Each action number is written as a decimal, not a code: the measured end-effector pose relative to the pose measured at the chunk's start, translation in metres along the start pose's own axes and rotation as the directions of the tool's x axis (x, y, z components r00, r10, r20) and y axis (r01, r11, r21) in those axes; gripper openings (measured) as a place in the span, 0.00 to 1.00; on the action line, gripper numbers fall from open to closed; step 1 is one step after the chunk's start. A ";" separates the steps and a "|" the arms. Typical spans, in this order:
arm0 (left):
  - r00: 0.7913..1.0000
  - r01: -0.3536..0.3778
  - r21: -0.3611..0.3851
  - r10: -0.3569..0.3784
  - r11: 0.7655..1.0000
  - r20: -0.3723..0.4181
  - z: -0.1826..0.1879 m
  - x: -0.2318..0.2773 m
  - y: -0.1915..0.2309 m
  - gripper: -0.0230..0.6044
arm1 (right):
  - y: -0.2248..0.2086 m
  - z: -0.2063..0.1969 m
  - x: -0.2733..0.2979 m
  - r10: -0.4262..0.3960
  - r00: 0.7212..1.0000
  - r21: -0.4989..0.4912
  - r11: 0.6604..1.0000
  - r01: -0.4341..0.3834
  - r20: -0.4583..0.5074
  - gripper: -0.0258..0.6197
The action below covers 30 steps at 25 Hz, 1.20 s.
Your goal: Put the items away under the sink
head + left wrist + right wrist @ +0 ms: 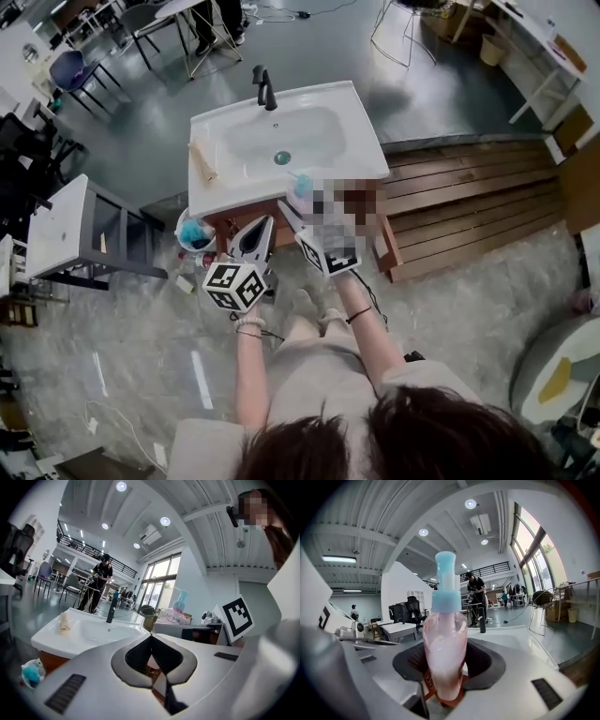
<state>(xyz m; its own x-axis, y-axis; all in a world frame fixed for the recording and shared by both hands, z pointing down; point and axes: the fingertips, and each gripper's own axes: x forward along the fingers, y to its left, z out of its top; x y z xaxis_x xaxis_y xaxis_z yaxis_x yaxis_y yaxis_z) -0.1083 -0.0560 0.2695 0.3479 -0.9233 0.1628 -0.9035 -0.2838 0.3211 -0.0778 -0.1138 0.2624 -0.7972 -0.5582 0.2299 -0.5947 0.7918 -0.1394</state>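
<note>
A white sink [281, 141] with a black faucet [265, 89] tops a brown cabinet [230, 217] in front of me. My right gripper [292, 214] is shut on a pink pump bottle with a light blue cap [302, 185], held upright at the sink's front edge. In the right gripper view the bottle [444, 644] stands between the pads of the right gripper [444, 672]. My left gripper [259, 225] hovers beside it at the cabinet front, with nothing in it. Its jaw tips meet in the left gripper view [151, 638], where the bottle [178, 611] shows to the right.
A tan brush [202, 161] lies on the sink's left rim. A tub with blue things [195, 232] sits on the floor left of the cabinet. A white side table [66, 225] stands further left, a wooden platform [469, 202] to the right. A person [101, 581] stands far behind.
</note>
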 end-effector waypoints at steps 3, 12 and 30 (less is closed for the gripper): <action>1.000 -0.021 0.003 0.021 1.000 -0.006 -0.008 -0.012 -0.005 0.04 | 0.007 -0.006 -0.007 0.008 1.000 0.008 1.000 -0.008 -0.004 0.36; 0.998 -0.068 0.001 0.068 0.998 0.017 -0.021 -0.031 -0.005 0.04 | 0.022 -0.023 -0.012 0.001 0.999 0.007 1.000 -0.001 -0.033 0.36; 0.998 0.022 -0.022 -0.023 1.000 -0.056 -0.082 -0.036 0.014 0.04 | 0.037 -0.077 -0.006 -0.033 0.997 0.005 0.999 0.034 -0.067 0.36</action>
<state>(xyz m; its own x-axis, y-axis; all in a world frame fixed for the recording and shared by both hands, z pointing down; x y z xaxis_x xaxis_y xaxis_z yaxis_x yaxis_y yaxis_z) -0.1128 -0.0056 0.3442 0.3826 -0.9003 0.2076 -0.8899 -0.2987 0.3447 -0.0869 -0.0617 0.3296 -0.7681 -0.5666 0.2982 -0.6217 0.7714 -0.1359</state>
